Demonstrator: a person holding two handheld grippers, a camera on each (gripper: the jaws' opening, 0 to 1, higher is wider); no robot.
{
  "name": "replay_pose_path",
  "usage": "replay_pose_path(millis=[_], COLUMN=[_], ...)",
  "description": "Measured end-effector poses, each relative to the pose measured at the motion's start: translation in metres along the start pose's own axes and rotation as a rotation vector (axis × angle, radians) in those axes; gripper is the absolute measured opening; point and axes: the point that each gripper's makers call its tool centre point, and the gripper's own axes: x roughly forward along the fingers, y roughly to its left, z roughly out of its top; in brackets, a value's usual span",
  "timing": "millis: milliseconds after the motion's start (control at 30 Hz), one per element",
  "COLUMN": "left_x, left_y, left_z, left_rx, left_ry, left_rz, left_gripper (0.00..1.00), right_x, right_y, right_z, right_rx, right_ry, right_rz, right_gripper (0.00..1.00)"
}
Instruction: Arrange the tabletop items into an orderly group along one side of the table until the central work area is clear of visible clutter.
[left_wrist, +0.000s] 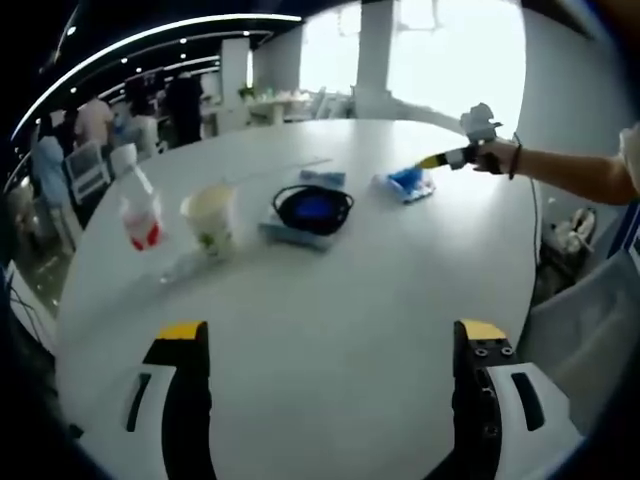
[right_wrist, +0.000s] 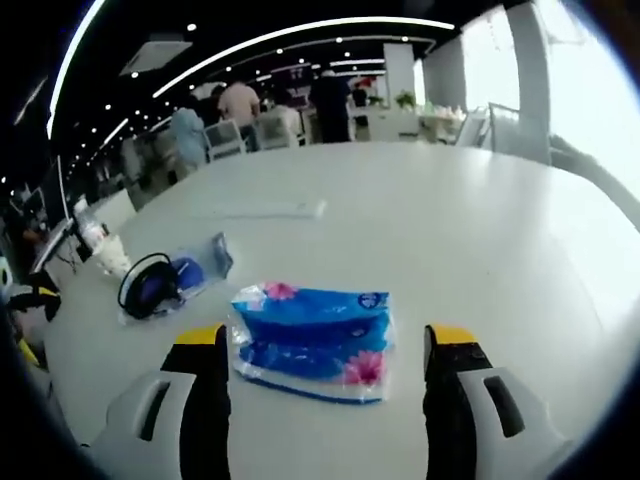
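Little looks tidied: the tissue pack (right_wrist: 315, 342) lies mid-table (right_wrist: 480, 230) between the right tongs' (right_wrist: 325, 355) spread jaws, ungrasped, while left tongs (left_wrist: 330, 345) hang released and bottle (left_wrist: 140, 212), cup (left_wrist: 210, 218) and cable pouch (left_wrist: 312, 212) sit scattered.

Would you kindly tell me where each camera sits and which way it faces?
Left gripper view: rides the left gripper, facing across the white table at a cup and black cable; the right gripper and the person's forearm show.
Right gripper view: rides the right gripper, open jaws flanking the blue tissue pack.
Shared: table, cable, tissue pack.
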Motion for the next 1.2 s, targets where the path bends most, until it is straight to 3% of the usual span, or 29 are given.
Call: replay_pose_path(millis=[567, 600, 833, 1067, 1200], left_x=[0.009, 0.011, 0.025, 0.041, 0.056], left_y=[-0.013, -0.01, 0.005, 0.013, 0.02], left_z=[0.017, 0.024, 0.028, 0.034, 0.037], left_rx=[0.013, 0.003, -0.06, -0.18, -0.223], left_ry=[0.005, -0.037, -0.031, -0.041, -0.057], left_rz=[-0.024, -0.008, 0.015, 0.037, 0.06], left_gripper=[0.99, 0.99, 0.98, 0.94, 0.87], right_x=[0.007, 0.008, 0.02, 0.035, 0.048], right_y=[0.078, 0.082, 0.102, 0.113, 0.117], right_z=[0.016, 0.017, 0.027, 0.034, 0.037], right_rx=[-0.136, -0.153, -0.188, -0.23, -0.28], right_ry=[-0.01, -0.007, -0.016, -0.02, -0.012], right_rz=[0.203, 0.216, 0.265, 0.303, 0.311], right_gripper=[0.9, 0.89, 0.87, 0.81, 0.76])
